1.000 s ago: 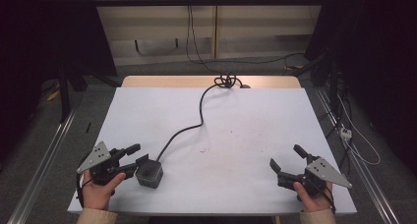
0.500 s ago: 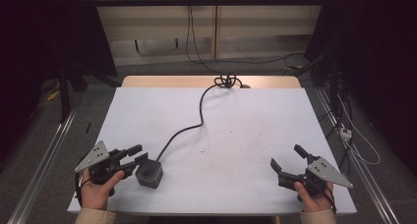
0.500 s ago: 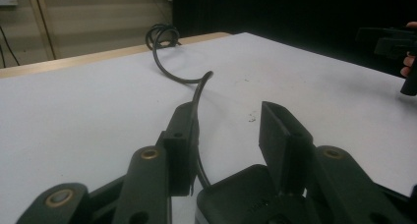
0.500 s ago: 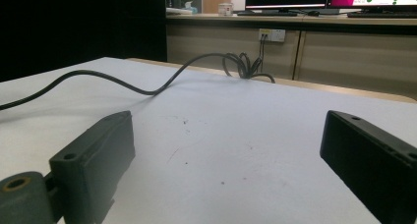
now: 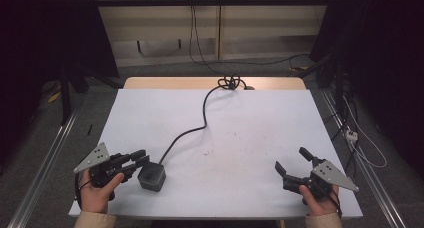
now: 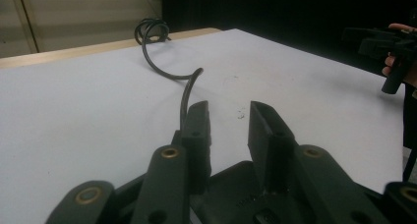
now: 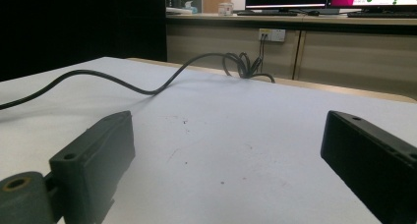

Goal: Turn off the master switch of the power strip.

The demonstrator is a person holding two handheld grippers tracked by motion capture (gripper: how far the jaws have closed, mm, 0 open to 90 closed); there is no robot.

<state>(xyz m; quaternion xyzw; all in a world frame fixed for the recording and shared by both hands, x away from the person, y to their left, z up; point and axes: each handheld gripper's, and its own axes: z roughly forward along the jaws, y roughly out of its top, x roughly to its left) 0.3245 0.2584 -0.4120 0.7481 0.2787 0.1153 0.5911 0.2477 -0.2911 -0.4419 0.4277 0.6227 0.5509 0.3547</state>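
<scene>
Claws sit at the near corners of the white surface [image 5: 250,118]. Left claw [image 5: 141,159] has just been closing, its jaws narrowed above the dark cube-shaped adapter [image 5: 151,177] without pressing it. Adapter's black cable [image 5: 204,113] snakes to the far edge. Right claw [image 5: 290,159] gapes wide, holding nothing
</scene>
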